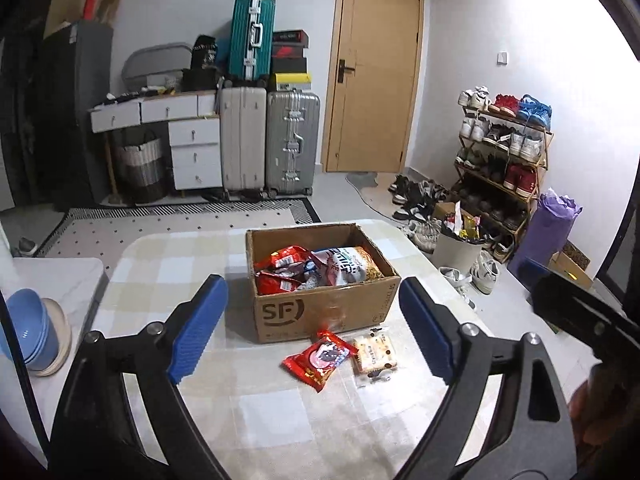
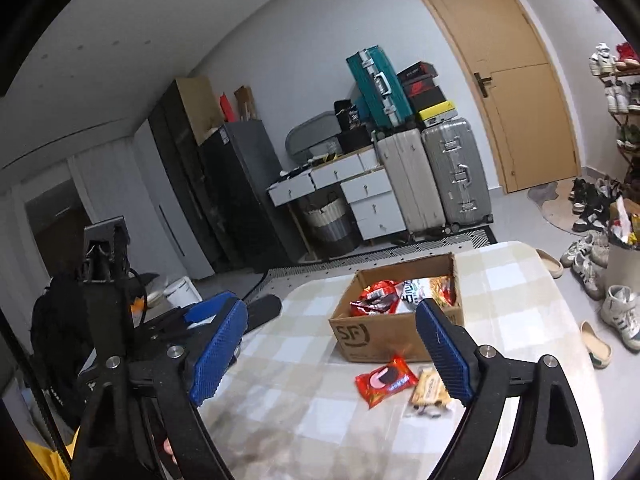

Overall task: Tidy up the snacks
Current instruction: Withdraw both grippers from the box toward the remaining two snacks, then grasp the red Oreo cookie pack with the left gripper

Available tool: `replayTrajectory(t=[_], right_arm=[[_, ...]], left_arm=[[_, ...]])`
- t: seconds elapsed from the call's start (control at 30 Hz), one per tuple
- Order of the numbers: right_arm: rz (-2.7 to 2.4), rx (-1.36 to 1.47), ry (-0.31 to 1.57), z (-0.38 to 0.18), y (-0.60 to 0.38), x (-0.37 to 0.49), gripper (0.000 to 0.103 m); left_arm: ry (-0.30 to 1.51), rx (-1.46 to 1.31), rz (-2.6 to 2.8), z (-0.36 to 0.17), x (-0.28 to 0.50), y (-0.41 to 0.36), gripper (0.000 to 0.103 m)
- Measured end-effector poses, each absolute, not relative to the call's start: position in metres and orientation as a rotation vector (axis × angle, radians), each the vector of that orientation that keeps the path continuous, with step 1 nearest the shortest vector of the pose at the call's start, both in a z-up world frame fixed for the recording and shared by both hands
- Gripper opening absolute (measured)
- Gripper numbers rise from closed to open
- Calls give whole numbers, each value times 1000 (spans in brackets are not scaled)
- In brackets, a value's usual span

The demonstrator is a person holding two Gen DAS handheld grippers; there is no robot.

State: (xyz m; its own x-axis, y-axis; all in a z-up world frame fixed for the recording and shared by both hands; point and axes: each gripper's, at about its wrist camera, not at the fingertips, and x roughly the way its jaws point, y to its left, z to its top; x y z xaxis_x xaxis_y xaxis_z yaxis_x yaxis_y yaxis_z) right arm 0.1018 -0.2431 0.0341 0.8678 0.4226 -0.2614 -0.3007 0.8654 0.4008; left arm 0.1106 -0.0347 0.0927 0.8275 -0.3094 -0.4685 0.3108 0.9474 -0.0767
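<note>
The cardboard box (image 1: 324, 280) stands open on the checked table (image 1: 168, 264) and serves as the reference for all positions below. Inside it lie several red packets (image 1: 280, 268) and one larger pale bag (image 1: 348, 266), loosely piled, which suggests the box is the collection point for the snacks. Two items are outside it: a red wrapped snack (image 1: 319, 359) and a pale biscuit packet (image 1: 374, 354), side by side on the table just in front of the box's printed face, apparently awaiting sorting. The left gripper (image 1: 312, 322) is on the near side of the box, jaws spread wide and empty, the two loose packets showing between its fingers but below and apart from them. The right gripper (image 2: 330, 350) is likewise near side of the box, jaws wide, nothing between the pads. Judgement: neither tool has a grip; the wide stance suits an approach to the flat packets nearest the box.
</note>
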Motion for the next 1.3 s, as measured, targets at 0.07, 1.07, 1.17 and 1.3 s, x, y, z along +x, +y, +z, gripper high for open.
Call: replayTrajectory(t=[0.07,1.07,1.17,1.3], right_arm=[[379,353,344,30,-244,90,92],[253,229,663,-114,-257,110,102],[249,230,678,-122,-257,121,102],[243,247,704,-131,-261,139,102]], left_arm=[[499,-6,-318,94,103,-28,88],[751,58,-300,-85,151,-39,102],[792,96,-323,-93,180,-52,102],[814,129,-322,-105,215,-71,102]])
